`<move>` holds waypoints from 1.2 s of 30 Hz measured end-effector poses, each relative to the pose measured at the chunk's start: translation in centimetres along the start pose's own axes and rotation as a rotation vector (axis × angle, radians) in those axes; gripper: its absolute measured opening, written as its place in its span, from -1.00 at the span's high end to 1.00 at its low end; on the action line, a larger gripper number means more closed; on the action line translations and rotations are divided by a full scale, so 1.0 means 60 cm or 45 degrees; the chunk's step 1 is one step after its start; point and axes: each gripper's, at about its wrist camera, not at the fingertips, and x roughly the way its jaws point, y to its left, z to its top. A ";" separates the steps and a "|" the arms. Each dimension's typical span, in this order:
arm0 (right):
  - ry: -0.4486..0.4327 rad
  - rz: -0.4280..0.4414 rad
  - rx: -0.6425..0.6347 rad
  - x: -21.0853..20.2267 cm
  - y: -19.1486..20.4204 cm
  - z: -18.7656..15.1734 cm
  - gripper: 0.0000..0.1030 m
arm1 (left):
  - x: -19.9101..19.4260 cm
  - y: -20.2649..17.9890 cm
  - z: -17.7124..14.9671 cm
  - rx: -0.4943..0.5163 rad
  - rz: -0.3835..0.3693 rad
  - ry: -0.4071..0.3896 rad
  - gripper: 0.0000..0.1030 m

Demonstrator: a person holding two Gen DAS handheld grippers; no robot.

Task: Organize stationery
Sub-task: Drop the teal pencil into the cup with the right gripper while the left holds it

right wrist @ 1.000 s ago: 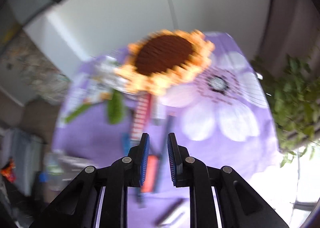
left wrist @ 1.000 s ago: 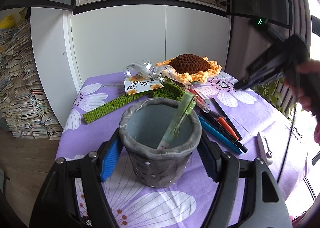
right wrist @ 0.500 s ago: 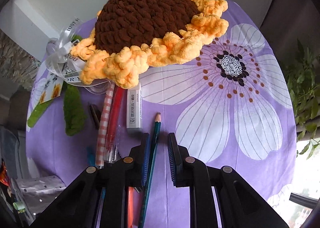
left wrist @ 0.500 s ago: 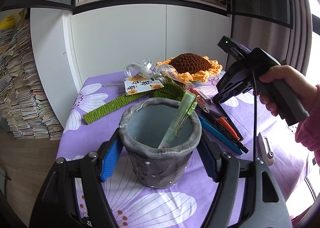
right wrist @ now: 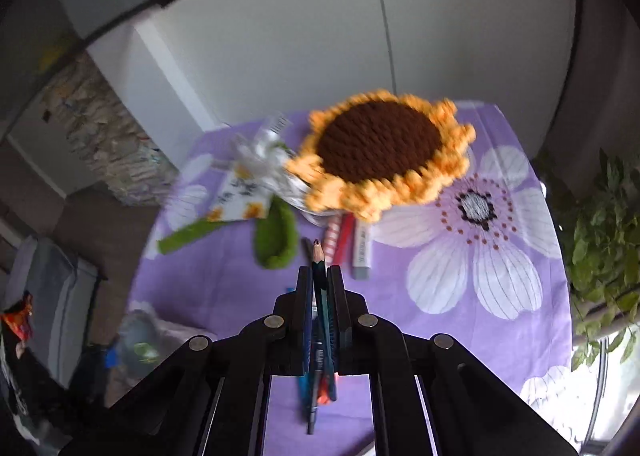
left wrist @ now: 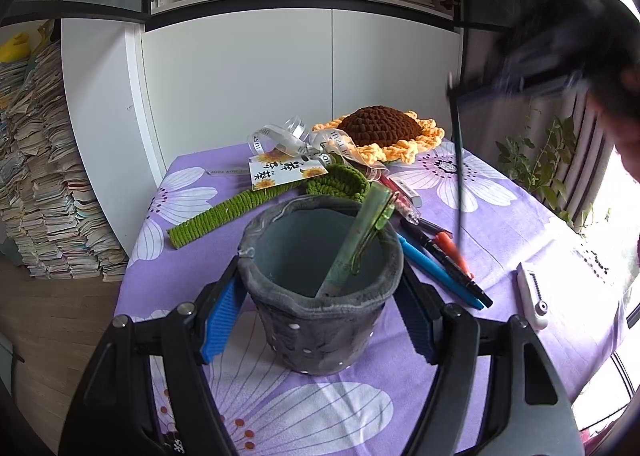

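My left gripper (left wrist: 319,312) is shut on a grey felt pen cup (left wrist: 316,340) standing on the purple flowered tablecloth (left wrist: 500,240); its blue pads press both sides. A green clip pen (left wrist: 360,232) leans inside the cup. My right gripper (right wrist: 320,276) is closing, its pads pressing a dark green pencil (right wrist: 318,256) with the sharpened tip pointing forward. In the left wrist view that right gripper (left wrist: 540,56) is a blur high at the right, and the pencil (left wrist: 458,160) hangs down from it above the table. A blue pen (left wrist: 432,268) and a black and orange marker (left wrist: 452,256) lie right of the cup.
A crochet sunflower (left wrist: 384,128) with a green stem (left wrist: 224,212), ribbon and tag lies at the table's far side. An eraser (right wrist: 362,252) and red pens sit under its petals. A white gadget (left wrist: 530,292) lies near the right edge. A plant (left wrist: 536,164) stands right, paper stacks (left wrist: 44,176) left.
The right gripper shut on the green pencil that lay on the cloth and lifted it up and away from the table. The left gripper and cup stayed still.
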 end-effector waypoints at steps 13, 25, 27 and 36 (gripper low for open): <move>-0.258 0.341 -0.245 -0.150 0.172 -0.019 0.85 | -0.001 0.004 0.001 -0.013 -0.002 0.013 -0.39; -0.078 0.320 -0.266 -0.068 0.158 -0.052 0.85 | -0.001 0.003 0.000 -0.005 0.004 0.008 -0.38; -0.029 0.321 -0.259 -0.045 0.156 -0.051 0.85 | -0.001 0.002 0.000 -0.003 0.008 0.008 -0.38; 0.192 0.355 -0.248 0.023 0.156 -0.070 0.85 | -0.001 0.006 0.000 -0.038 0.011 0.006 -0.35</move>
